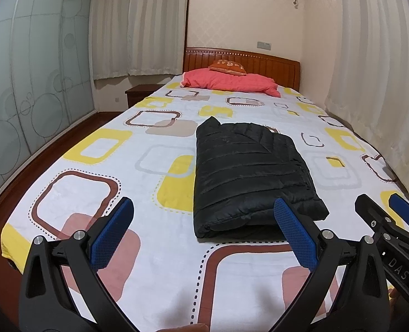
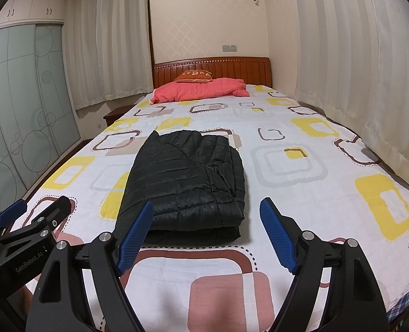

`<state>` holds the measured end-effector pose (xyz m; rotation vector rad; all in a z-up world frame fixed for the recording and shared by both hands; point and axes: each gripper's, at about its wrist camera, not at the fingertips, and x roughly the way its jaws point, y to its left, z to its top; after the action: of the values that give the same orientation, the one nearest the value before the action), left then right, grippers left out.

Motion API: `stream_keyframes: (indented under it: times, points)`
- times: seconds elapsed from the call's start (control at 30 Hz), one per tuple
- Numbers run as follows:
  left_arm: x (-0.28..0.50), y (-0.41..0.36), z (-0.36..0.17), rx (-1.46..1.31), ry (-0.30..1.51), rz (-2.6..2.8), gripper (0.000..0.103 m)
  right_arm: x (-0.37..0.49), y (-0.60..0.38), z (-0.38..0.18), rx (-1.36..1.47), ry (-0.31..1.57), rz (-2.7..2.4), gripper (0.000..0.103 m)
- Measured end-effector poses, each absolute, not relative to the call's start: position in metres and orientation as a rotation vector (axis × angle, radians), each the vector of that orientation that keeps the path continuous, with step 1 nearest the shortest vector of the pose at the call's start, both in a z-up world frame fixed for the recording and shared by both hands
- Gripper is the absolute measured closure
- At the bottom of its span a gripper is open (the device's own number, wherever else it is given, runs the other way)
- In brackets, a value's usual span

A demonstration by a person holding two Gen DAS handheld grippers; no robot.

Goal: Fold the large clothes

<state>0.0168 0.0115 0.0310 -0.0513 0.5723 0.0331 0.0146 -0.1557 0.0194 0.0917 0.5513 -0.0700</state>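
A black quilted down jacket [image 1: 246,177] lies folded into a thick rectangle on the patterned bedsheet [image 1: 99,166]; it also shows in the right wrist view [image 2: 187,182]. My left gripper [image 1: 201,232] is open and empty, held above the foot of the bed just short of the jacket's near edge. My right gripper [image 2: 207,232] is open and empty too, at the jacket's near edge. Each gripper shows at the edge of the other's view: the right one [image 1: 387,218] and the left one [image 2: 35,215].
A pink quilt [image 1: 232,81] and an orange cushion [image 1: 228,66] lie at the wooden headboard [image 1: 259,61]. White curtains [image 1: 376,83] hang along the right of the bed. A glass-door wardrobe [image 1: 24,83] and a nightstand [image 1: 140,94] stand on the left.
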Motion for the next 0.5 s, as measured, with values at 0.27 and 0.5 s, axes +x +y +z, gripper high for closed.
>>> stream_keyframes:
  times: [0.27, 0.5]
  points:
    - [0.022, 0.01, 0.023, -0.056, 0.588, 0.061, 0.002, 0.018, -0.156, 0.015, 0.095, 0.565, -0.069, 0.025]
    - [0.05, 0.022, 0.002, -0.092, 0.641, 0.048, 0.002, 0.031, -0.166, -0.001, 0.122, 0.59, -0.064, 0.024]
